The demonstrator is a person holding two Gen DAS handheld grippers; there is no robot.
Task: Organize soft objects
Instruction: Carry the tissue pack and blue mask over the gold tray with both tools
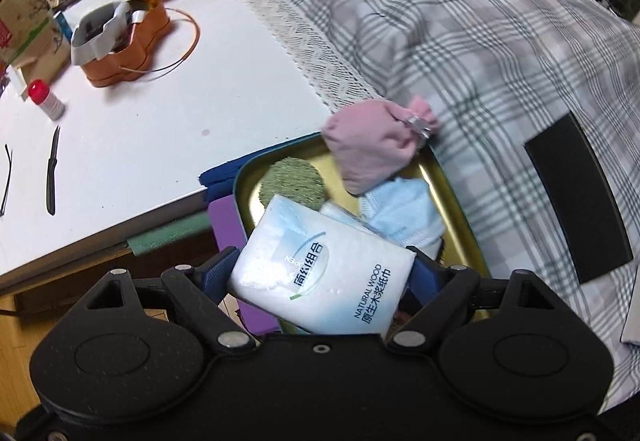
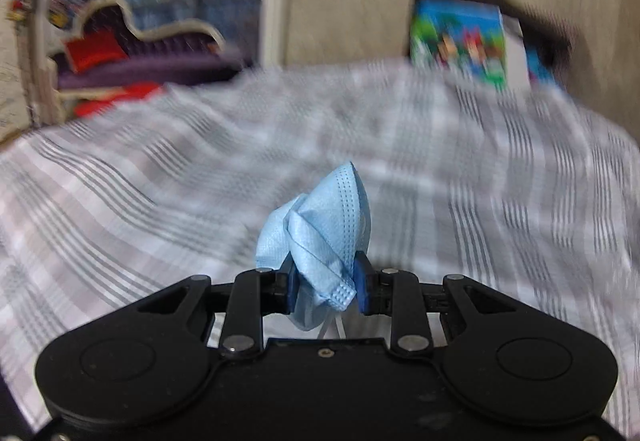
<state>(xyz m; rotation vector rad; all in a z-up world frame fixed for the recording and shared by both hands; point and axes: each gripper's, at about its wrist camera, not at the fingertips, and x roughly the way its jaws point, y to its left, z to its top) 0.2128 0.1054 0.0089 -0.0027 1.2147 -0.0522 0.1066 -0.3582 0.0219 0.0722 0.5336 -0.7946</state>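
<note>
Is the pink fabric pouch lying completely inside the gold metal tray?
No, the pink fabric pouch overhangs the gold metal tray's far rim onto the plaid cloth.

The tissue pack (image 1: 324, 273) hides much of the tray (image 1: 448, 181) and the mask (image 1: 404, 213) in it, while motion blurs the checked cloth (image 2: 160, 177) and box (image 2: 460, 41).

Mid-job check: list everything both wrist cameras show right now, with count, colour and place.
White plastic tissue pack: 1, held over the tray.
Gold metal tray with dark green rim: 1, on the checked cloth.
Pink drawstring fabric pouch: 1, on the tray's far edge.
Green round scrubbing pad: 1, in tray.
Light blue cloth: 1, in tray.
Light blue pleated face mask: 1, held above the cloth.
Grey checked cloth: 1, covering surface.
Orange tin: 1, white table.
Red-capped bottle: 1, white table.
Left gripper: black, gripping pack.
Right gripper: black, gripping mask.
</note>
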